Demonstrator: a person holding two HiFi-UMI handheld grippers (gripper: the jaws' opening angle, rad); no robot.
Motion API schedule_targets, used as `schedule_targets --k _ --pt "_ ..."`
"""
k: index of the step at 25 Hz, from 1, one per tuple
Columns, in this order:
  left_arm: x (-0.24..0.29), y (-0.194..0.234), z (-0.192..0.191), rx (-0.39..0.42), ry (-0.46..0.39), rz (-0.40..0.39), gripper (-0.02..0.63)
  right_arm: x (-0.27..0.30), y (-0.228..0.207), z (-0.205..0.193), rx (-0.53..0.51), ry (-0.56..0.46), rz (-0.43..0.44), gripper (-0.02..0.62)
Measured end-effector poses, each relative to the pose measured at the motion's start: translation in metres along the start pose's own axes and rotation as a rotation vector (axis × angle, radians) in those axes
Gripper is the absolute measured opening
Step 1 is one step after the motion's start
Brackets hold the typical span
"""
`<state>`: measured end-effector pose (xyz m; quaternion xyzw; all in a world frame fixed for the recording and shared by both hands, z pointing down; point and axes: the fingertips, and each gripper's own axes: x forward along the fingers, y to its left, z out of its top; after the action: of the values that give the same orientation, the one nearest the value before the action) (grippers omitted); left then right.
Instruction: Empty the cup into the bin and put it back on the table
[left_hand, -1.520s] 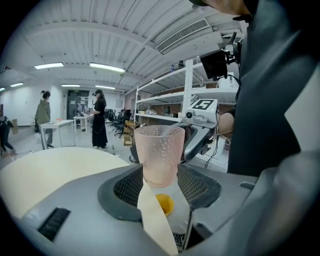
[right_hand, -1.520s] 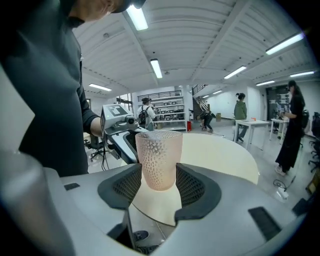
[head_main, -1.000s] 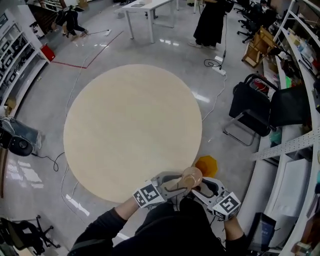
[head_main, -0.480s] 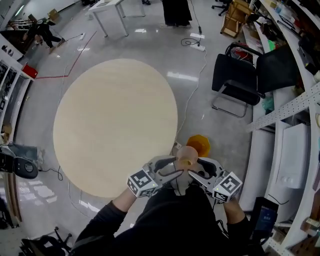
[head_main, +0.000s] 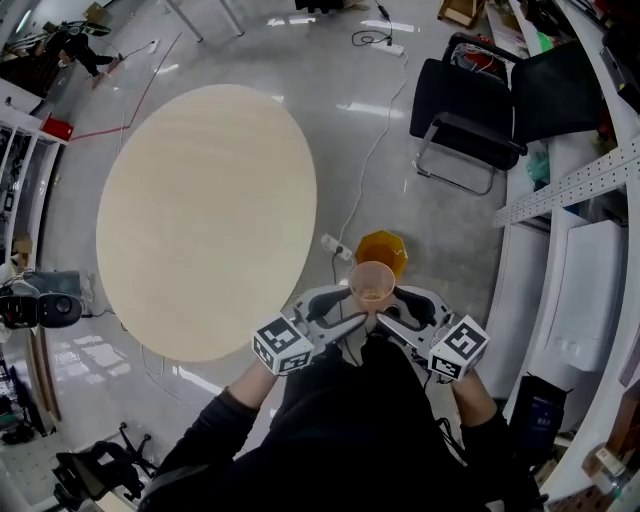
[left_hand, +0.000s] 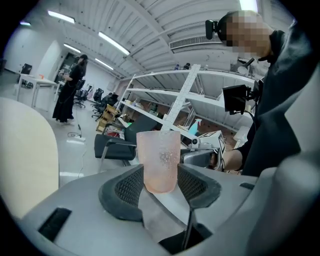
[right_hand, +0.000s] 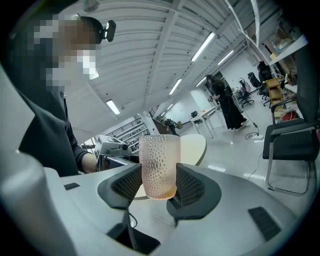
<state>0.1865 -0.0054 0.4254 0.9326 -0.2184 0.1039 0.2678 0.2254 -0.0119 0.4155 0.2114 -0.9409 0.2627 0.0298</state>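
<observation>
A pink, dimpled translucent cup (head_main: 373, 283) stands upright in the air with something orange-brown at its bottom. My left gripper (head_main: 345, 322) and right gripper (head_main: 393, 324) meet at it from opposite sides. The left gripper view has the cup (left_hand: 159, 161) between the ribbed pads of the left gripper (left_hand: 160, 182), which touch its base. In the right gripper view the cup (right_hand: 159, 166) sits the same way in the right gripper (right_hand: 159, 187). An orange bin (head_main: 383, 249) stands on the floor just beyond the cup. The round pale table (head_main: 200, 220) lies to the left.
A black chair (head_main: 465, 110) stands on the floor at the upper right. A white power strip with its cable (head_main: 336, 247) lies between table and bin. White benches and shelving (head_main: 580, 290) run along the right. A person in black (left_hand: 67, 95) stands far off.
The head view has swung right, so the table slid left and the orange bin came closer. The cup, held throughout, has moved off the table's edge to just short of the bin.
</observation>
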Motion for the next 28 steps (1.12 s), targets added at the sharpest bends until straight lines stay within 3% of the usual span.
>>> schedule_targets --k 9,21,28 --pt "0.020 -0.004 -0.021 -0.120 0.002 0.006 0.224 -0.017 -0.016 -0.025 0.170 -0.034 -0.007 0.221" --pt "0.042 0.042 -0.054 -0.190 0.068 -0.054 0.224 0.005 -0.057 -0.061 0.252 -0.014 -0.086 0.219" --pt "0.064 0.079 -0.095 -0.241 0.102 -0.050 0.224 0.021 -0.096 -0.104 0.289 0.016 -0.096 0.219"
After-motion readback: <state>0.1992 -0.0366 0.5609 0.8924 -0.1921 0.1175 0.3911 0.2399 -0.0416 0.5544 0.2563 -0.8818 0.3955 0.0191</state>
